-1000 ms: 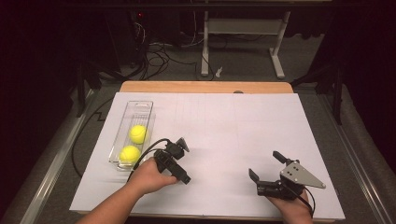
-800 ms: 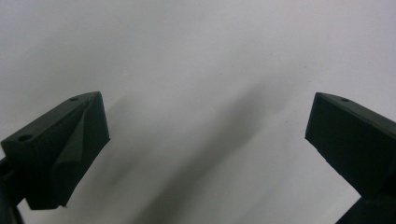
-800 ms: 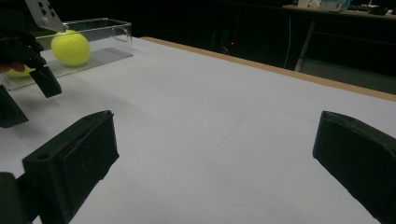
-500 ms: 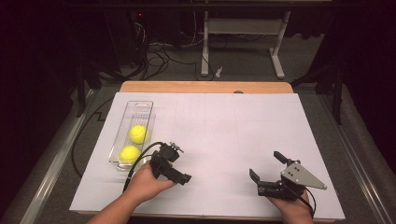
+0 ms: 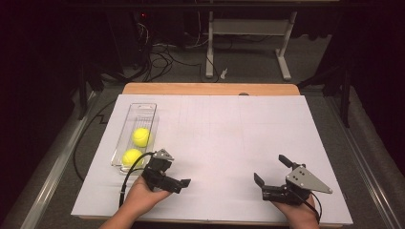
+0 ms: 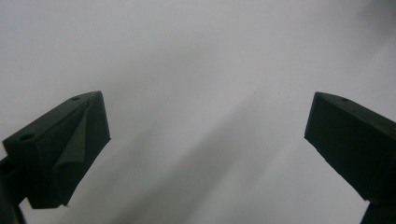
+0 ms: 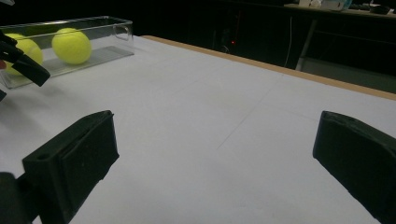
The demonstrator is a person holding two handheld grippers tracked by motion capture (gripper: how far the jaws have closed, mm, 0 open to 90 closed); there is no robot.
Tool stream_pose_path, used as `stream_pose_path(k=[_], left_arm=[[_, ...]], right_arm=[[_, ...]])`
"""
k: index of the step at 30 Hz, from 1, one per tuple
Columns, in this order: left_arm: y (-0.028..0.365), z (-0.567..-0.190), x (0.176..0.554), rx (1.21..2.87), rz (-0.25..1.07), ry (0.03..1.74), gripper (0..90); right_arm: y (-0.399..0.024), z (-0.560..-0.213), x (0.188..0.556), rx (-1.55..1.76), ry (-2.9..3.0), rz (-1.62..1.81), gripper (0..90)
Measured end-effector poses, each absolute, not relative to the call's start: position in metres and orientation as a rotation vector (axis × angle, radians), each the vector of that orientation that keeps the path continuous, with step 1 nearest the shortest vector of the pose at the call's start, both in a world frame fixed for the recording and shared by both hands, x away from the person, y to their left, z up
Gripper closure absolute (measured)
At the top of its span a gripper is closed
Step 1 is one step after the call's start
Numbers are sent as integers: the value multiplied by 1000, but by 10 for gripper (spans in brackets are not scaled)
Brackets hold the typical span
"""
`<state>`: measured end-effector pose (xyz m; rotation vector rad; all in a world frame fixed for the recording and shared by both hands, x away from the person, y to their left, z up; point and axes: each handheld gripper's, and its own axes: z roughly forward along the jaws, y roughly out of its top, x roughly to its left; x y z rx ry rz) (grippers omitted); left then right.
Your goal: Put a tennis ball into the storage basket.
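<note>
Two yellow tennis balls (image 5: pixel 141 137) (image 5: pixel 131 157) lie in a clear narrow tray (image 5: pixel 144 109) at the left of the white sheet. My left gripper (image 5: pixel 172 174) sits just right of the tray's near end, tipped down at the paper. In the left gripper view its jaws (image 6: pixel 205 135) stand wide apart over bare white sheet, so it is open and empty. My right gripper (image 5: pixel 270 170) rests near the front right edge, open, with nothing between its jaws (image 7: pixel 215 154). In the right gripper view the balls (image 7: pixel 71 45) (image 7: pixel 21 46) and the tray (image 7: pixel 116 28) show far left.
The white sheet (image 5: pixel 229 133) covers a wooden table whose far edge (image 5: pixel 210 88) shows. Behind it are a desk frame (image 5: pixel 248 43) and cables on the floor. A black cable (image 5: pixel 126 179) trails from the left gripper. One jaw of the left gripper (image 7: pixel 25 65) shows in the right gripper view.
The left hand has turned its gripper and drawn it slightly back and left, tipping the jaws down toward the paper. The right gripper has stayed in place.
</note>
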<state>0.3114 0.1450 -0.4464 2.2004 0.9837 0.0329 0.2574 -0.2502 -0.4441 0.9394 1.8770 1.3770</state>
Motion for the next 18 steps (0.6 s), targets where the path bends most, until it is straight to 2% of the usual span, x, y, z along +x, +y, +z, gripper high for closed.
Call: stream_pose_path(k=[18], left_arm=[[164, -435, 304, 1977, 93, 792, 19]], right_arm=[[-250, -445, 259, 959, 1873, 1371, 6]])
